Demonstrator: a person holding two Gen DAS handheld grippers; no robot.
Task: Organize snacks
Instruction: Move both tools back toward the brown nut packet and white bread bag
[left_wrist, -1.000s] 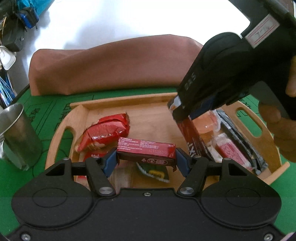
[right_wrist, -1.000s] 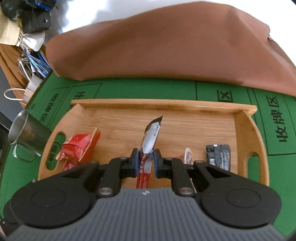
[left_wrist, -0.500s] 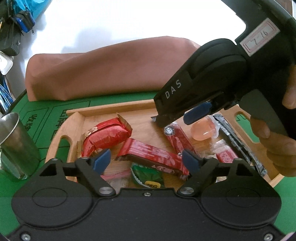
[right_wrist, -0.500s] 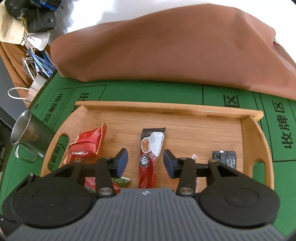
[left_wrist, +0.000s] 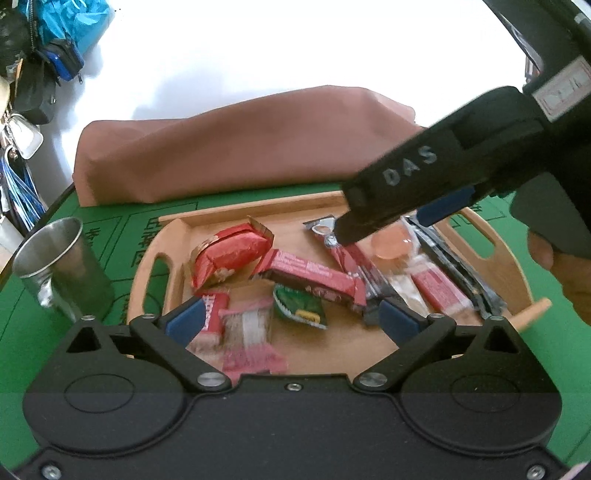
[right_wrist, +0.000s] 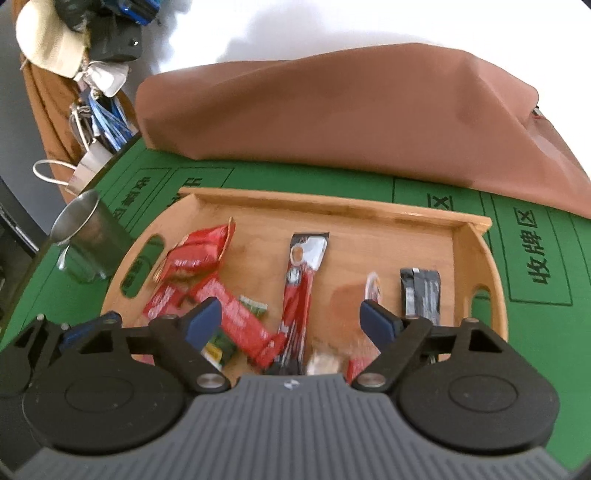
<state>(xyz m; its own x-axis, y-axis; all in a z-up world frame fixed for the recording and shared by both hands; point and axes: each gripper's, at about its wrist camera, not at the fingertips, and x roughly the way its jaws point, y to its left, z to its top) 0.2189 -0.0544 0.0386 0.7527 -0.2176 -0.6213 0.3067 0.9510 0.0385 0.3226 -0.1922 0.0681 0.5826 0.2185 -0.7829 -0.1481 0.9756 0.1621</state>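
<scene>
A wooden tray (left_wrist: 155, 243) (right_wrist: 476, 251) on the green mat holds several snacks. A long red bar (left_wrist: 314, 275) (right_wrist: 236, 317) lies in its middle, with a red packet (left_wrist: 229, 254) (right_wrist: 195, 254) to its left. A red and silver stick sachet (right_wrist: 301, 280) (left_wrist: 347, 254) lies beside the bar. A green sachet (left_wrist: 299, 306), a peach jelly cup (left_wrist: 391, 245) and a black packet (right_wrist: 421, 291) lie there too. My left gripper (left_wrist: 284, 317) is open and empty above the tray's near side. My right gripper (right_wrist: 291, 321) is open and empty above the sachet; its body (left_wrist: 424, 177) shows in the left wrist view.
A steel cup (left_wrist: 59, 266) (right_wrist: 88, 236) stands on the mat left of the tray. A brown cloth-covered mound (left_wrist: 240, 140) (right_wrist: 351, 110) lies behind the tray. Bags and cables (right_wrist: 96, 103) hang at the far left.
Both grippers opened: the left let go of the red bar, the right let go of the stick sachet, which now lies flat. Both grippers have pulled back and up from the tray.
</scene>
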